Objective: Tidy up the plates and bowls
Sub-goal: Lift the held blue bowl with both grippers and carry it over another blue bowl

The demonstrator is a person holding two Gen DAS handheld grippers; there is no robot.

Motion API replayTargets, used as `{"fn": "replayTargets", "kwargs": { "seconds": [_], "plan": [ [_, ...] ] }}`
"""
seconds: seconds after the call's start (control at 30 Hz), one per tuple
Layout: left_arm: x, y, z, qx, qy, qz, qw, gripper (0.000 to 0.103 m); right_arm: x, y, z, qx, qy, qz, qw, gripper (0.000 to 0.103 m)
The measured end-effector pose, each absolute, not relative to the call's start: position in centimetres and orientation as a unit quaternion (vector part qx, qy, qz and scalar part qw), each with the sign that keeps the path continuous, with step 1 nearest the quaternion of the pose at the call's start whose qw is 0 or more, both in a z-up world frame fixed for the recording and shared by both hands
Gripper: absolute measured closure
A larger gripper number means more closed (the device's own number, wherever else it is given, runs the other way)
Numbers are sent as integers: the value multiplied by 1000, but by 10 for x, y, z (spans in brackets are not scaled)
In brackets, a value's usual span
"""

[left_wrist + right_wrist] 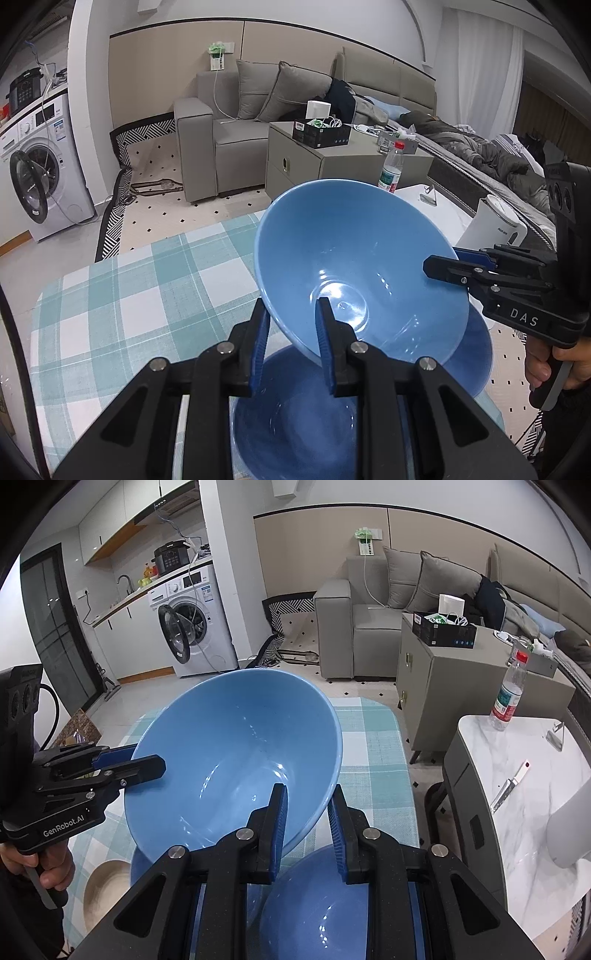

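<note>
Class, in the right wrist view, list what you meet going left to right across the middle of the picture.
Left gripper → light blue bowl → grey cabinet → water bottle → knife.

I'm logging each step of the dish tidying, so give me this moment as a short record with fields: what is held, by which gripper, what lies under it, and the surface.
held item: light blue bowl, tilted, lifted off the table
left gripper: shut on the bowl's near rim
right gripper: shut on the opposite rim
underneath: darker blue bowl, another blue dish beside it
surface: checked tablecloth
</note>
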State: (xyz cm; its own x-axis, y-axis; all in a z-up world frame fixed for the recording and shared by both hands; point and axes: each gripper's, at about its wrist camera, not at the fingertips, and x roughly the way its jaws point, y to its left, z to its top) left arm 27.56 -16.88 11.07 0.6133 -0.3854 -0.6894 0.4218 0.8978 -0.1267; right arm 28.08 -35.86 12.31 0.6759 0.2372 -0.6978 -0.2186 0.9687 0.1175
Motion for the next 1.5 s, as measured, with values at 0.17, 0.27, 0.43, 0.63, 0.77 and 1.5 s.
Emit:
{"fn": "replayTargets", "kwargs": {
  "seconds": [0.17,0.27,0.43,0.63,0.77,1.5],
  "plan": [
    [266,-163,115,30,374,-220,900,80,272,-351,128,7,379,130,916,80],
    [259,-159,117,33,369,-218,903,80,266,-346,128,8,380,134,915,80],
    [247,-153,119,32,366,-217,904,80,255,-340,129,10,378,140,915,80],
    [236,-145,118,32,365,-214,905,80,242,-332,130,10,376,145,915,80],
    [229,-142,115,32,368,-212,905,80,235,-326,128,10,378,149,914,80],
    [204,-127,83,29,396,-202,895,80,211,-306,91,-1,406,160,900,79]
  ]
}}
